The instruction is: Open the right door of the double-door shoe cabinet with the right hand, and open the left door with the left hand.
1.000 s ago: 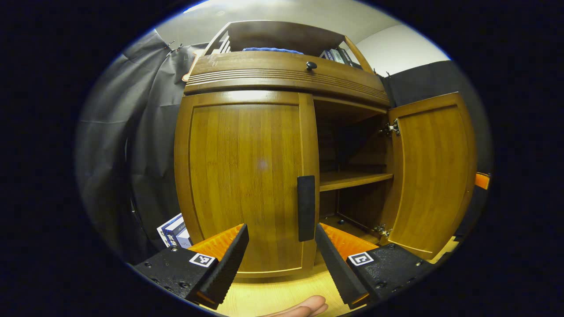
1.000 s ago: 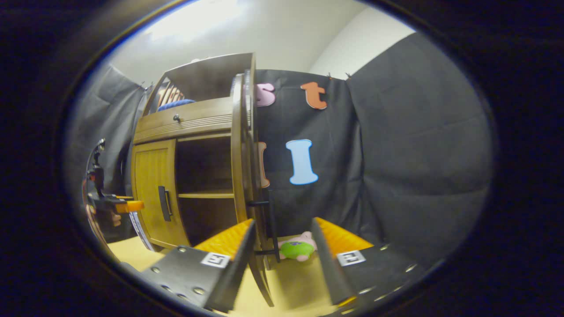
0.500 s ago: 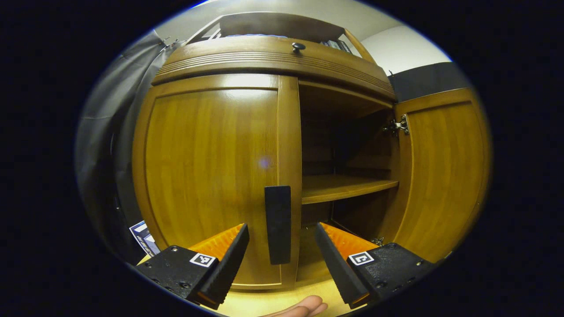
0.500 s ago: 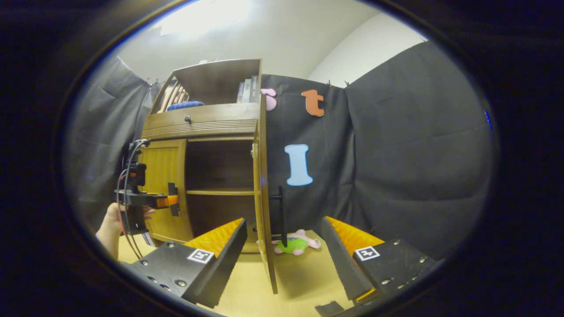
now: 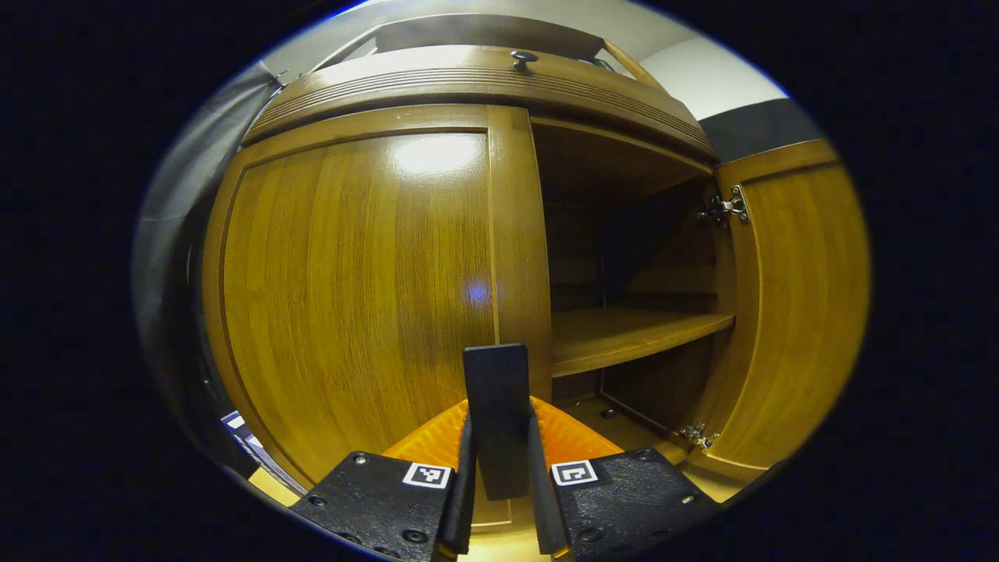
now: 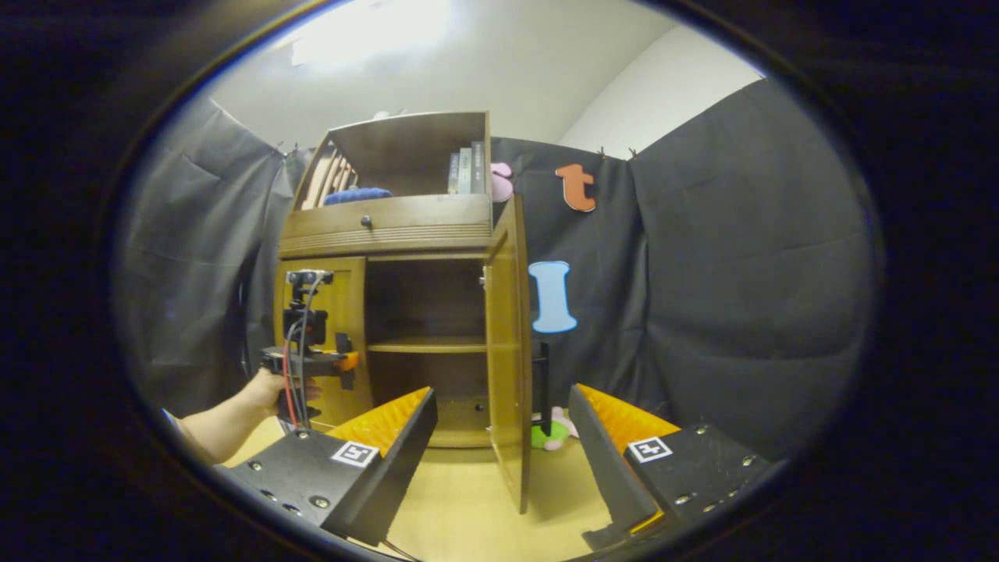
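Observation:
In the left gripper view, my left gripper [image 5: 498, 488] is shut on the black vertical handle [image 5: 496, 390] of the left door [image 5: 359, 297], which lies flush with the wooden cabinet. The right door [image 5: 796, 304] stands swung wide open, showing an inner shelf [image 5: 624, 336]. In the right gripper view, my right gripper [image 6: 499, 449] is open and holds nothing. It sits back from the open right door [image 6: 511, 351], seen edge-on with its black handle [image 6: 542, 382]. The left gripper [image 6: 343, 363], held by a hand [image 6: 269, 386], is at the left door [image 6: 320, 312].
A drawer with a dark knob [image 6: 365, 222] sits above the doors, under an open top shelf holding books [image 6: 466, 170]. A pink and green plush toy [image 6: 552, 433] lies on the floor behind the open door. Pale wooden floor [image 6: 468, 499] spreads before the cabinet.
My left gripper moved in and shut on the left door's handle. My right gripper backed away from the open right door and stayed open.

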A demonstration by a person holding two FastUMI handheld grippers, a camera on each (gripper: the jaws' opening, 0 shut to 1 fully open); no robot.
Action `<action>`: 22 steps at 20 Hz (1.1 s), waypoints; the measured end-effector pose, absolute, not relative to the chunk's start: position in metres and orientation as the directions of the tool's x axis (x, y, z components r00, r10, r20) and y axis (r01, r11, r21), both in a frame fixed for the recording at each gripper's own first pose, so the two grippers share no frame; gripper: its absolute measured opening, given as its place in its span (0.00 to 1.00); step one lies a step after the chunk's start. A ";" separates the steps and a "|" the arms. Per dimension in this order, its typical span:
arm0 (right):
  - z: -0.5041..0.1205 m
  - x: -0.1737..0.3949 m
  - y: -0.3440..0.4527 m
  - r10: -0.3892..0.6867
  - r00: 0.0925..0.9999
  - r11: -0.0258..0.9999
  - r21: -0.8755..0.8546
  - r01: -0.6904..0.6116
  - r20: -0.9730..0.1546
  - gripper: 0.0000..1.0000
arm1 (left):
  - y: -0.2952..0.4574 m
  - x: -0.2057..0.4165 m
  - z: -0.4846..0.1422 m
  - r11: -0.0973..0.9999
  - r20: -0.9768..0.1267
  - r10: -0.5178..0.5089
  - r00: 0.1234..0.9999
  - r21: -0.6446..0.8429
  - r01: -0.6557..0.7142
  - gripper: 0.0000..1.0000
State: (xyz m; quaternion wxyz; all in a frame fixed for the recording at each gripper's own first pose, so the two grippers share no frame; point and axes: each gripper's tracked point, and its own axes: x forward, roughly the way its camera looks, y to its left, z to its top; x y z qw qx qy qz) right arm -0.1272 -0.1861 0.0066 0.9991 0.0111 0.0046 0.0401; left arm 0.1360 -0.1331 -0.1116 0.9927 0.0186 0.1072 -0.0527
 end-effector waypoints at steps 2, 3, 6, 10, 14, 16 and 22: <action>0.012 -0.130 -0.184 0.083 0.997 0.996 0.037 -0.083 -0.001 1.00 | -0.135 0.127 -0.110 0.991 -0.227 -0.120 0.966 0.025 0.129 0.33; 0.014 -0.132 -0.182 0.083 0.997 0.996 0.041 -0.083 0.001 0.97 | -0.136 0.120 -0.109 0.990 -0.233 -0.132 0.964 0.017 0.140 0.32; 0.016 -0.134 -0.190 0.049 0.999 0.998 0.049 -0.048 -0.006 1.00 | -0.135 0.099 -0.103 0.986 -0.235 -0.161 0.958 0.001 0.166 0.34; 0.012 -0.136 -0.197 0.010 1.000 0.998 0.058 -0.009 -0.026 1.00 | -0.130 0.072 -0.100 0.982 -0.250 -0.184 0.951 -0.007 0.188 0.31; 0.012 -0.135 -0.191 0.017 1.000 0.998 0.059 -0.015 -0.026 1.00 | -0.124 0.048 -0.094 0.978 -0.254 -0.205 0.945 -0.010 0.209 0.31; 0.010 -0.133 -0.186 0.026 0.999 0.998 0.055 -0.024 -0.028 1.00 | -0.120 0.036 -0.092 0.977 -0.263 -0.209 0.942 -0.013 0.213 0.33; 0.000 -0.132 -0.174 0.042 0.998 0.998 0.054 -0.040 -0.042 1.00 | -0.107 0.007 -0.086 0.978 -0.277 -0.197 0.940 0.009 0.208 0.33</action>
